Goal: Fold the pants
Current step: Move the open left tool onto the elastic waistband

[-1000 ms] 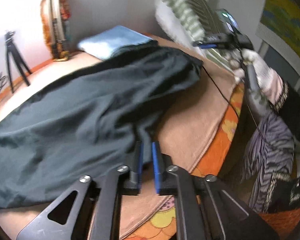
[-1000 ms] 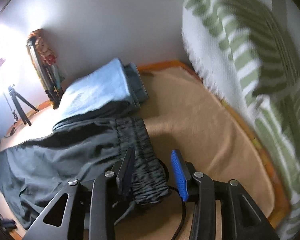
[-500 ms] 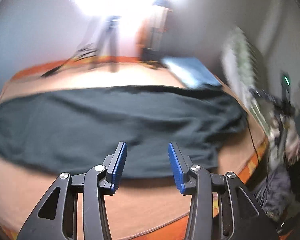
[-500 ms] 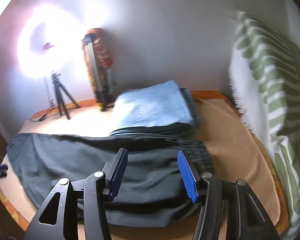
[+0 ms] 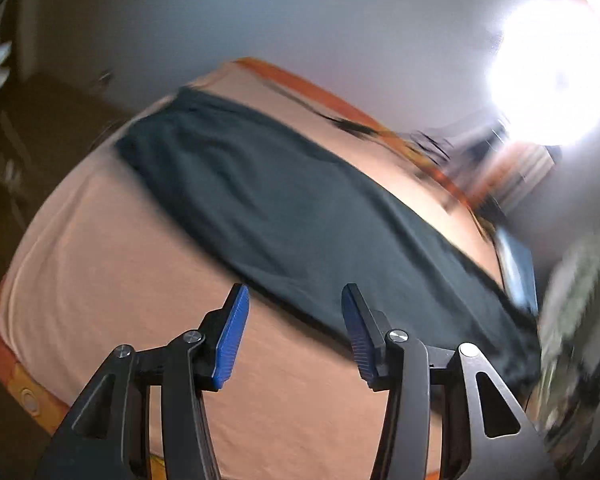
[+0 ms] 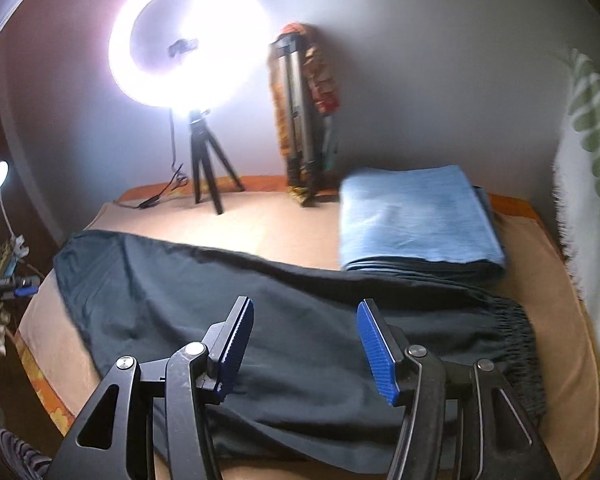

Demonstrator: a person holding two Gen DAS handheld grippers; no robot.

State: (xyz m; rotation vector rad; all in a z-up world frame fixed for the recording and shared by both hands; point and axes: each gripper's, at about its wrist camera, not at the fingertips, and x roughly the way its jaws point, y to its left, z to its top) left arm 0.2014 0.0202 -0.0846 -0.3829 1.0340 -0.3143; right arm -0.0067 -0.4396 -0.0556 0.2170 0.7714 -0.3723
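Dark pants [image 6: 300,320] lie flat along the bed [image 5: 100,280]. Left hand-held gripper [image 5: 296,340] is opening, right hand-held gripper [image 6: 306,348] half-open, both empty. Next probably grabbing the ends to fold.

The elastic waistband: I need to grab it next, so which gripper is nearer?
Right. The right gripper hovers over the pants beside the waistband; the left gripper, jaws opening, sits far along the leg.
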